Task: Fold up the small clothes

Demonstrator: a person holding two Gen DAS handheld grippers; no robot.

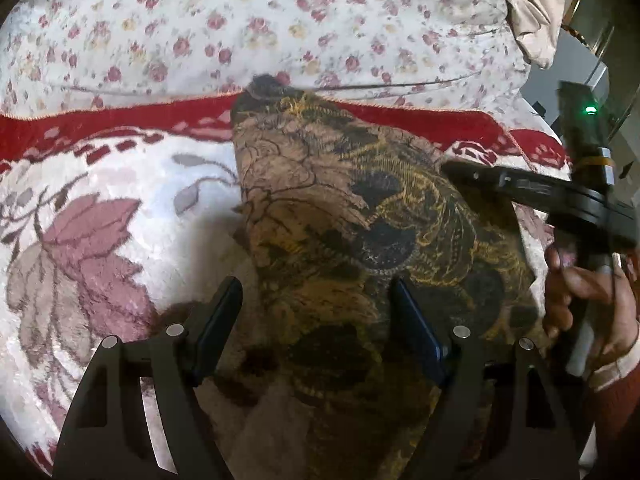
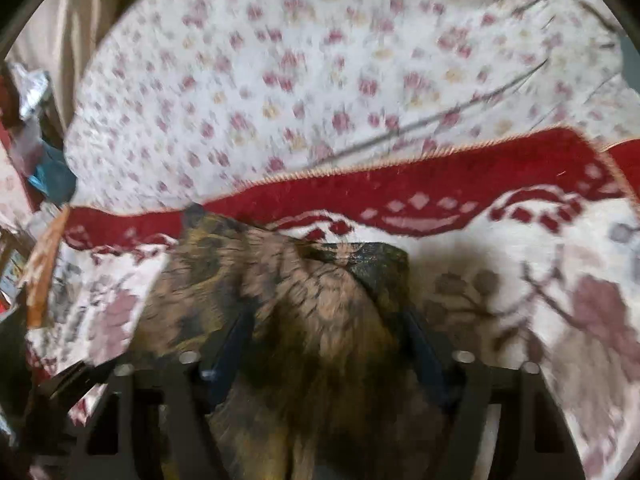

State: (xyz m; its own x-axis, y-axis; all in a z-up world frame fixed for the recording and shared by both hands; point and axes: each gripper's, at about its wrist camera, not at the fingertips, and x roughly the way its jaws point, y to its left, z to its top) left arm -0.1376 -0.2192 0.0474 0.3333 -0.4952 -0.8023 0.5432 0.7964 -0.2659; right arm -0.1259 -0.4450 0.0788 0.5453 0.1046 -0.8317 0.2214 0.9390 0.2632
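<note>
The bed is covered by a blanket (image 1: 100, 208) with a red border and leaf pattern, and beyond both tools lies a rose-print sheet (image 1: 240, 20). On the blanket, straight ahead of the left tool (image 1: 316, 300) and running under it, lies the cloth (image 1: 360, 220), a brown and gold patterned piece. It looks already doubled at least once: its right edge is straight and its far end narrows to a dark corner at the red border. It is not yet a neat, compact bundle, so I judge the folding about midway, with at least one more fold and some smoothing left.

The left tool stands released, fingers wide, with the cloth lying between them and not pinched. The right tool (image 2: 328, 340) has cloth bunched up between its fingers; that view is blurred, so I cannot tell whether it grips. The hand (image 1: 580, 300) holding it shows to the right of the left tool.
</note>
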